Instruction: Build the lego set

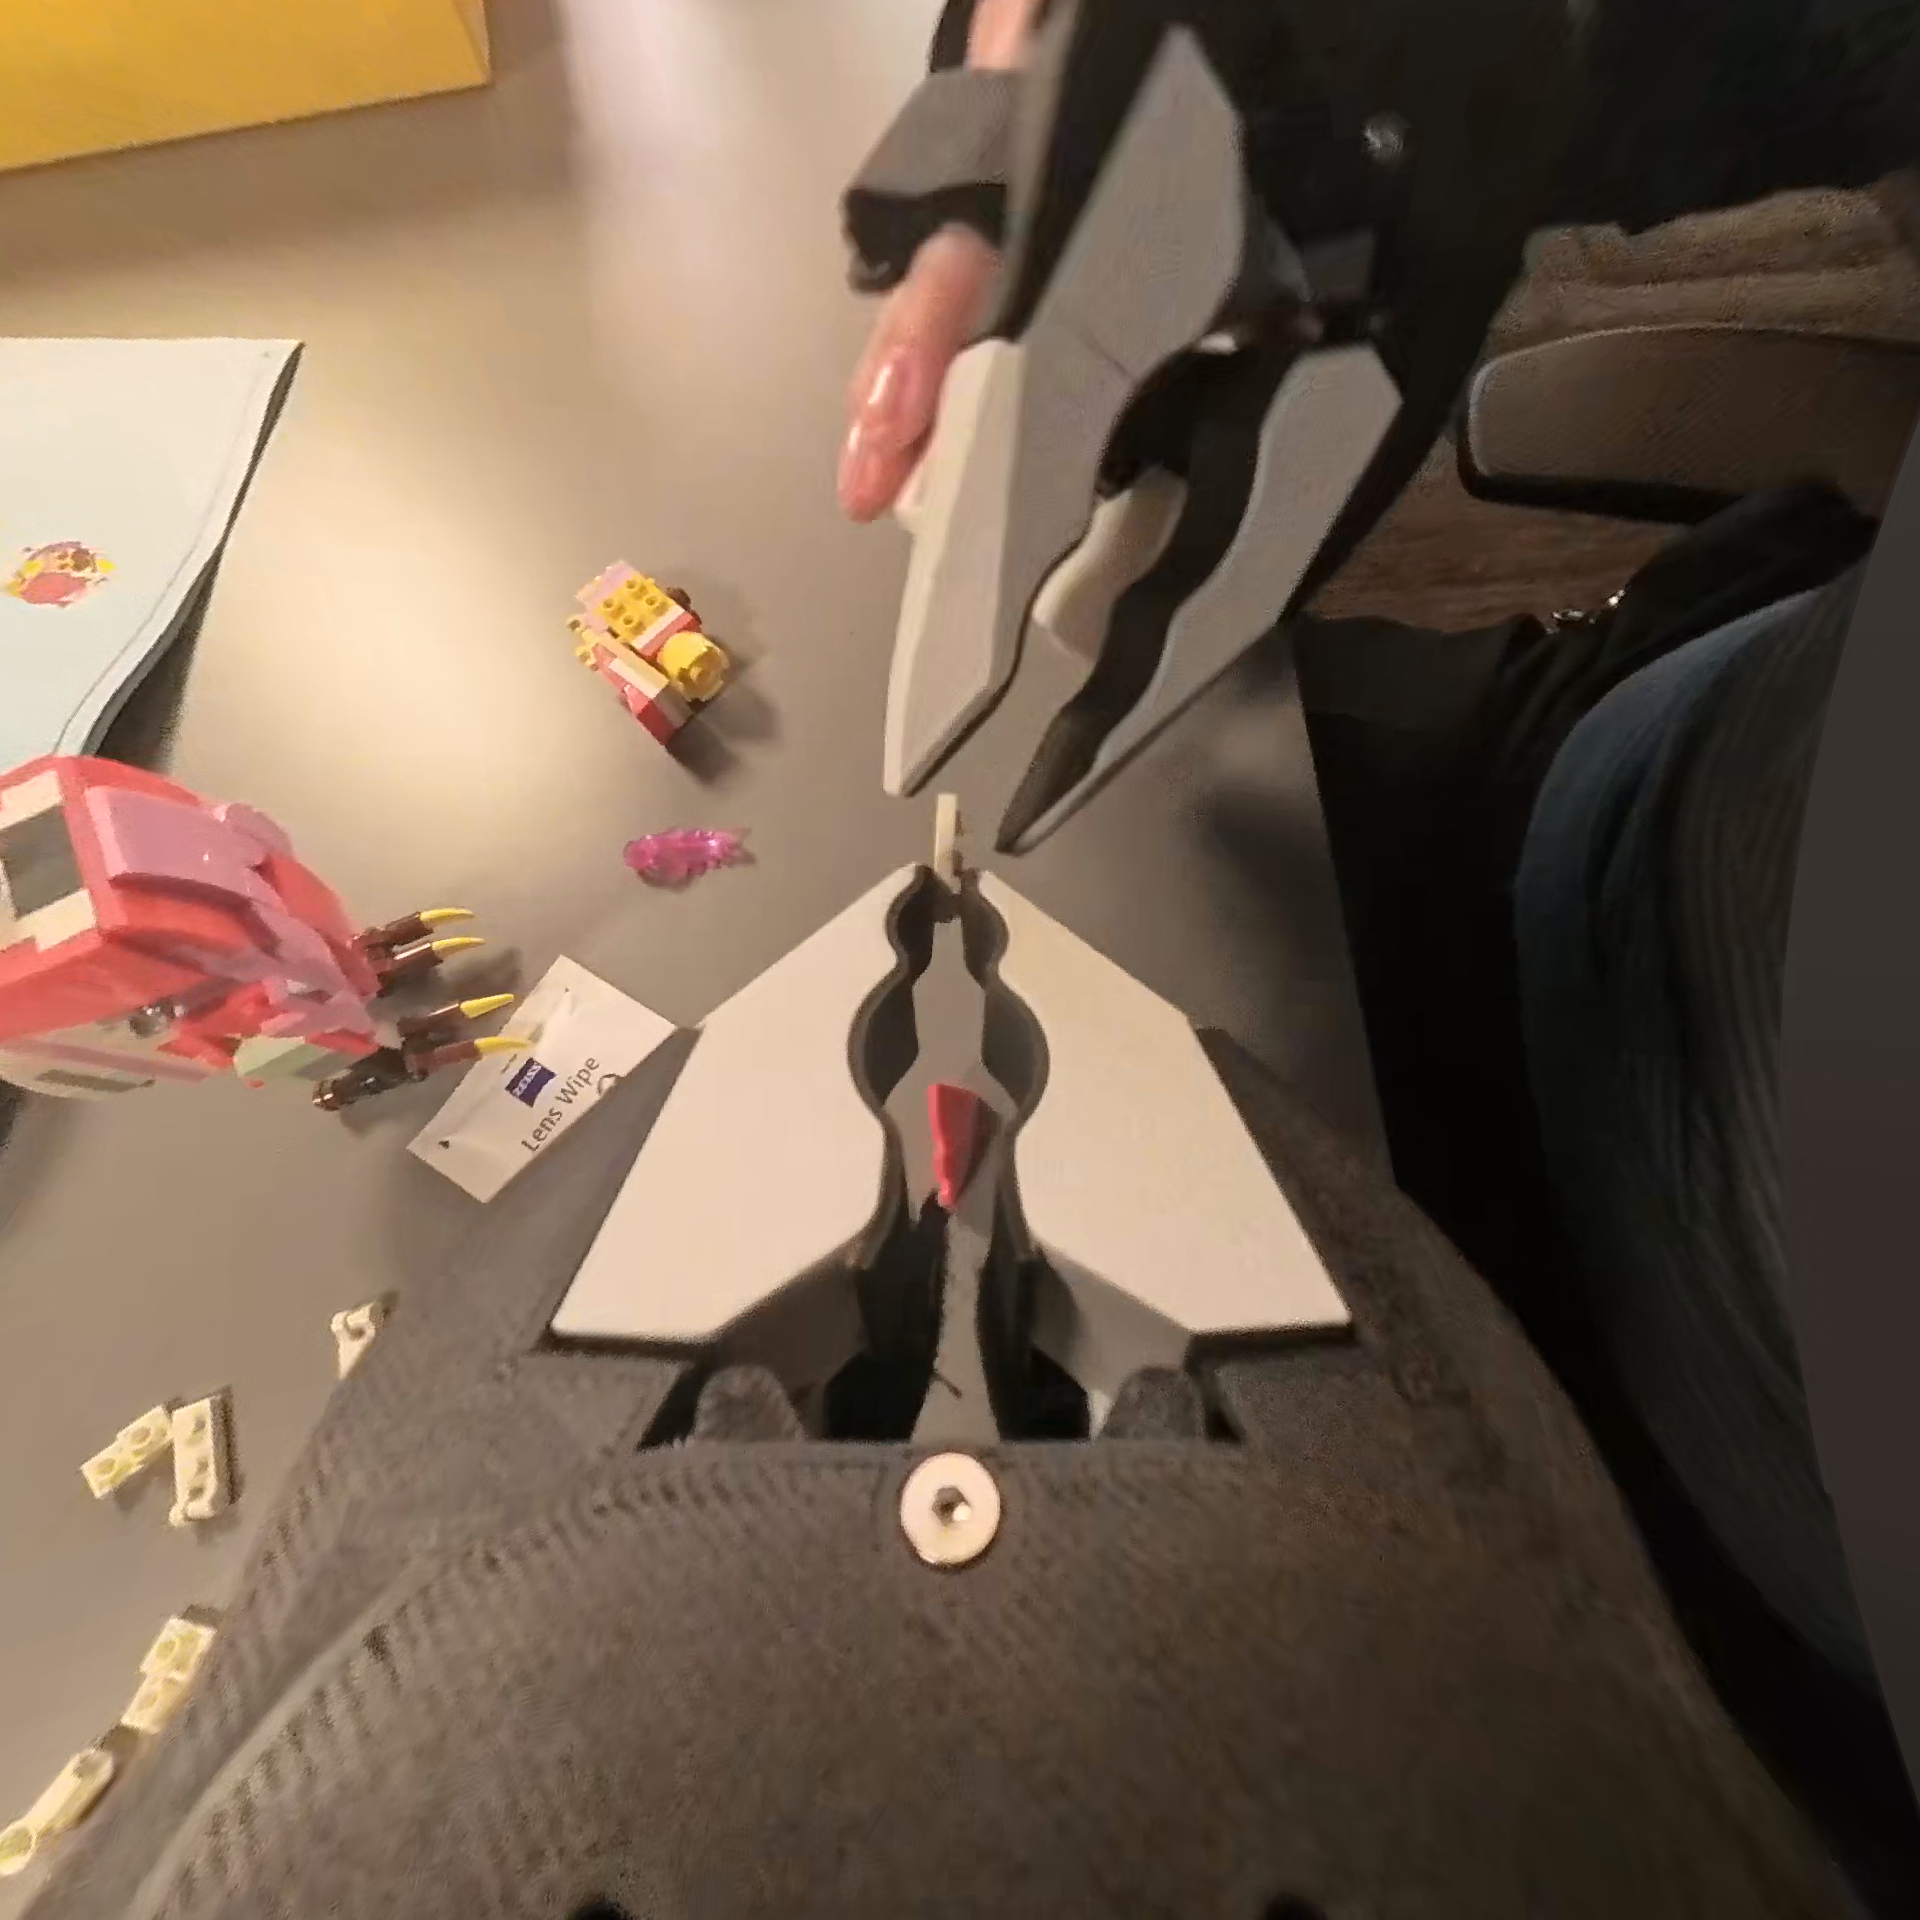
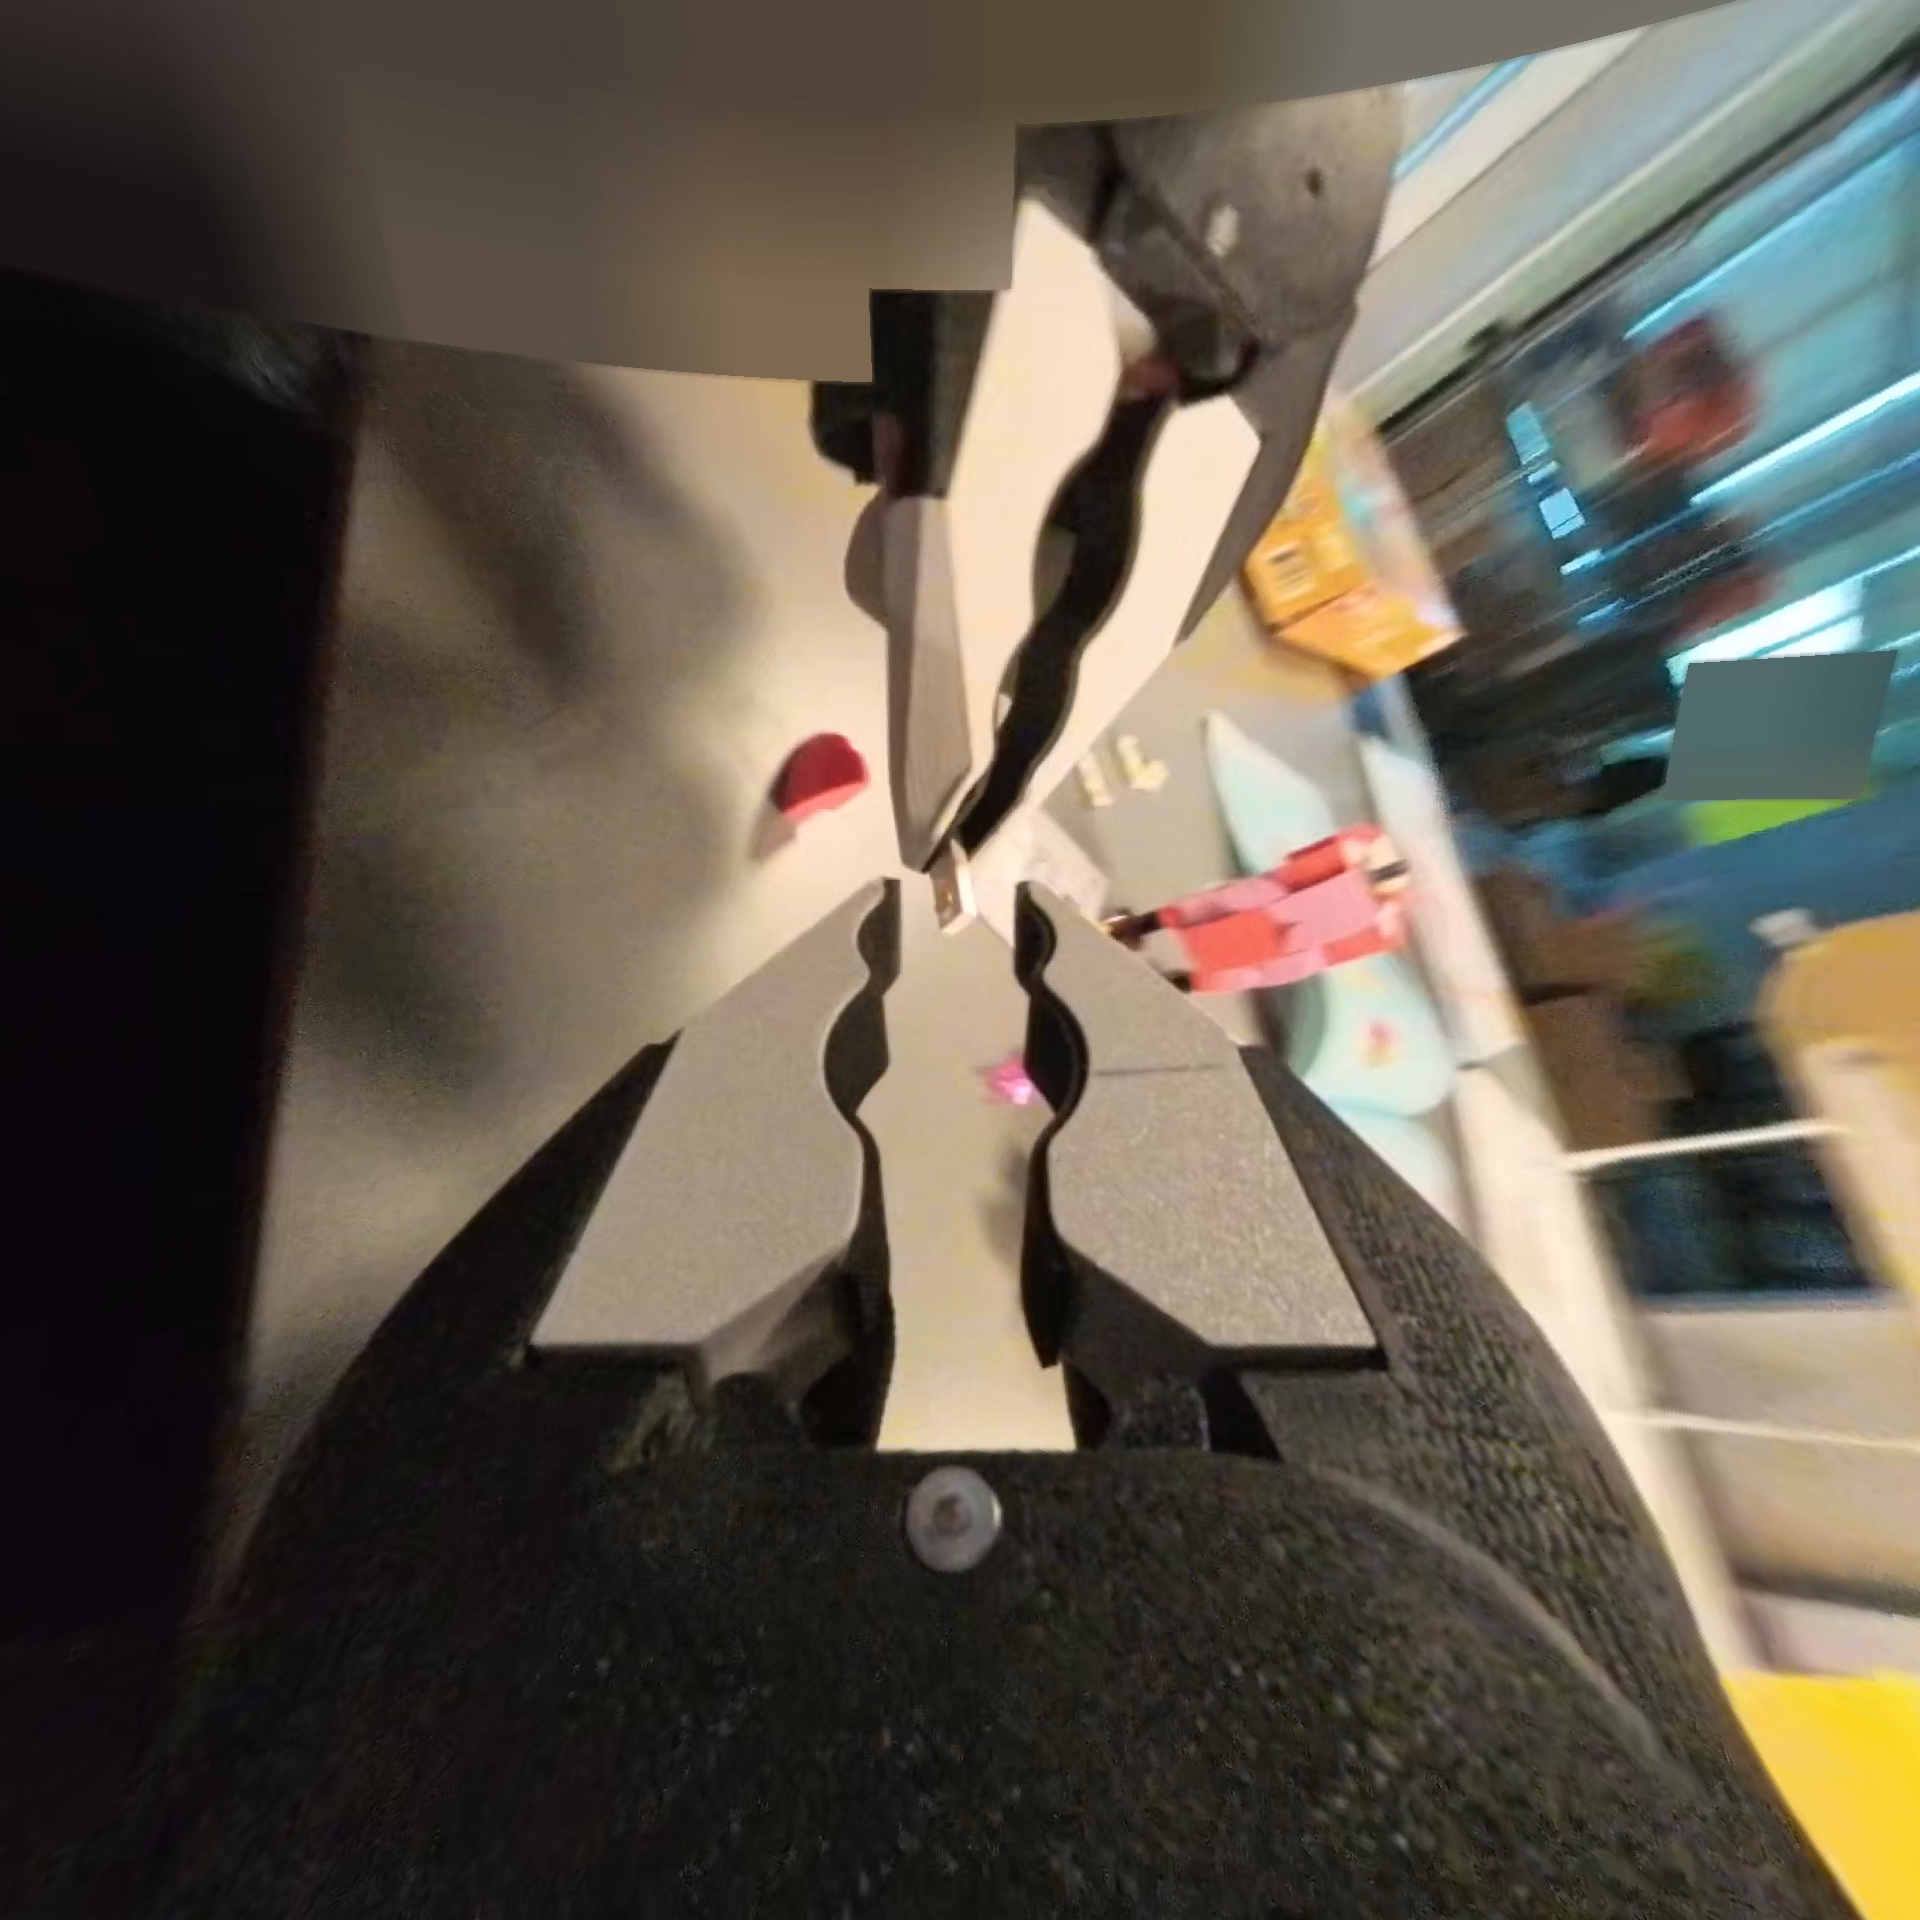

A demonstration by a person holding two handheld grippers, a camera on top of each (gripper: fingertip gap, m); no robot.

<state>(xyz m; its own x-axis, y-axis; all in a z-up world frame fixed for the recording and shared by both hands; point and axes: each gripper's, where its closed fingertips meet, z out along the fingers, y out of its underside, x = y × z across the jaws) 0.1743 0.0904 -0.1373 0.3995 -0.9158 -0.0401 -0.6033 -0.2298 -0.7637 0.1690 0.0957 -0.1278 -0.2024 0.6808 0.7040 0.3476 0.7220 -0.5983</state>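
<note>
My left gripper is shut on a small cream brick piece, which sticks out past its tips above the grey table. My right gripper comes in from above, held by a hand. It is open, with one tip on each side of the piece and a gap on both sides. In the right wrist view the right gripper is open around the cream piece, which the left gripper pinches from above.
A red and pink brick model with yellow claws lies at the left. Also on the table are a small yellow-pink brick assembly, a clear pink piece, a white wipe sachet, a red curved piece, loose cream pieces, a light blue sheet and a yellow box. Only a small space, under 4 cm, lies between the two pairs of fingers.
</note>
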